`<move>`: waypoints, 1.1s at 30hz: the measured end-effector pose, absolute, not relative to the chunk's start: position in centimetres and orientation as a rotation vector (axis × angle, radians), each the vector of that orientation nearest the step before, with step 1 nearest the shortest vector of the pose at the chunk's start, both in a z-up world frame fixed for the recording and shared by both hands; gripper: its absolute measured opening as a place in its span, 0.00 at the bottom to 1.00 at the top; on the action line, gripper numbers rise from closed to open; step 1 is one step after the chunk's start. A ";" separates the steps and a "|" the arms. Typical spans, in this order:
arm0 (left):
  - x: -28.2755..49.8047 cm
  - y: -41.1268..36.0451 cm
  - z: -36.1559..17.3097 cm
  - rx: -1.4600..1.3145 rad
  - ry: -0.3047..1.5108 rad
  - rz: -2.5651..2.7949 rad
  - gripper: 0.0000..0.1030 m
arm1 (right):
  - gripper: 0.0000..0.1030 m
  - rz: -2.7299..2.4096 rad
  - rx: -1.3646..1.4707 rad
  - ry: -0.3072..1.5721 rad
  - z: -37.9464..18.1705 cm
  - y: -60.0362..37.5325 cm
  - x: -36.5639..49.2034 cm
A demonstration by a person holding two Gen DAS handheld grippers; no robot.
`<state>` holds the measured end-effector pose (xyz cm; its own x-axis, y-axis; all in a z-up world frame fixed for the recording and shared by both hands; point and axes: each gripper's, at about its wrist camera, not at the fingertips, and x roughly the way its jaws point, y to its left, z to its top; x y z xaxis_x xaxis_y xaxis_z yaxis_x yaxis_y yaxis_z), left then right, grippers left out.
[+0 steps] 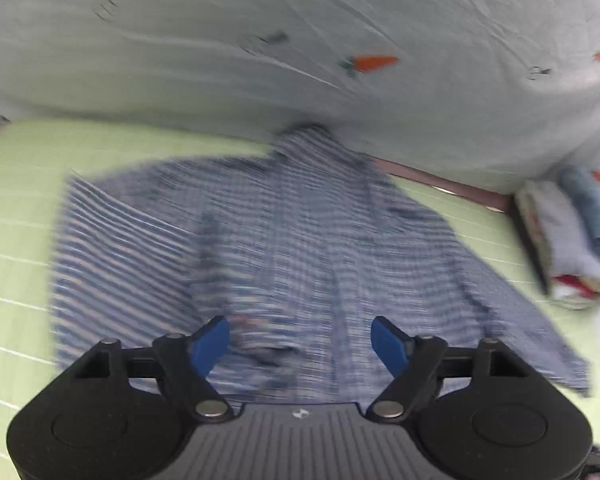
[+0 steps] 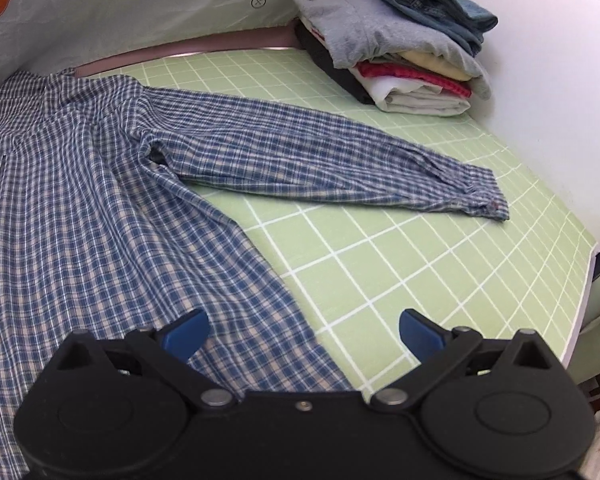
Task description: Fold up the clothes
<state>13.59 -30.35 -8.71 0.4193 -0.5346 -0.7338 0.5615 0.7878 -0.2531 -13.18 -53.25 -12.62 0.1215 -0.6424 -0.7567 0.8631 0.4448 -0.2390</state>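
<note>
A: 2 grippers, both empty. The left gripper and the right gripper hang with jaws spread wide above the plaid shirt.

B: How far along?

A: I'd say early. It lies flat on the green gridded mat, 1 sleeve stretched out, unfolded.

B: And beyond?

A: 1 folded stack sits finished.

The shirt is thin woven checked cloth, matt and lightly creased. It lies on a smooth green mat with a faint sheen. At the upper right, the folded pile shows fuzzy grey fleece and denim. The backdrop sheet is wrinkled matt fabric. Gripper bodies look matt black plastic with bright metal pins; the fingertips are smooth blue plastic
</note>
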 end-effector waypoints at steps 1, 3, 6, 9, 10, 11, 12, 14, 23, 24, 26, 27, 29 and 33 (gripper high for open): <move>13.8 -29.3 -8.8 0.039 0.907 -0.638 0.82 | 1.00 -1.113 0.271 0.925 -12.4 -53.1 -13.0; 14.1 -26.9 -9.2 0.035 0.916 -0.536 0.85 | 1.00 -1.084 0.243 0.917 -12.2 -52.6 -12.4; 14.3 -23.1 -10.2 0.042 0.944 -0.387 0.87 | 1.00 -1.009 0.232 0.895 -12.0 -51.8 -10.3; 13.5 -20.2 -11.9 0.116 0.984 -0.260 0.87 | 0.99 -0.895 0.211 0.876 -11.7 -50.3 -6.9; 13.2 -19.3 -12.5 0.136 1.006 -0.225 0.87 | 0.99 -0.856 0.190 0.867 -11.5 -49.6 -5.7; 12.9 -18.4 -13.2 0.145 1.029 -0.202 0.87 | 0.99 -0.814 0.172 0.856 -11.4 -48.8 -4.5; 12.6 -17.7 -13.8 0.152 1.050 -0.183 0.87 | 0.99 -0.771 0.156 0.844 -11.1 -48.1 -3.4; 12.0 -16.2 -15.0 0.150 1.084 -0.161 0.87 | 0.99 -0.692 0.137 0.817 -10.7 -46.5 -1.1; 11.9 -13.7 -16.7 0.103 1.097 -0.143 1.00 | 0.93 -0.448 0.125 0.749 -10.7 -40.5 7.6; 12.0 -13.6 -16.7 0.106 1.091 -0.149 1.00 | 0.92 -0.425 0.125 0.745 -10.9 -40.1 8.2; 11.9 -14.0 -16.8 0.107 1.077 -0.151 1.00 | 0.88 -0.377 0.119 0.738 -11.2 -39.4 9.3; 11.9 -14.2 -16.8 0.107 1.072 -0.150 1.00 | 0.84 -0.359 0.105 0.739 -11.4 -39.0 9.9; 11.8 -14.5 -16.9 0.102 1.070 -0.139 1.00 | 0.75 -0.324 0.072 0.746 -12.1 -38.5 11.0; 11.1 -15.5 -16.0 0.141 1.027 -0.111 0.99 | 0.08 -0.229 0.129 0.789 -13.2 -40.4 12.2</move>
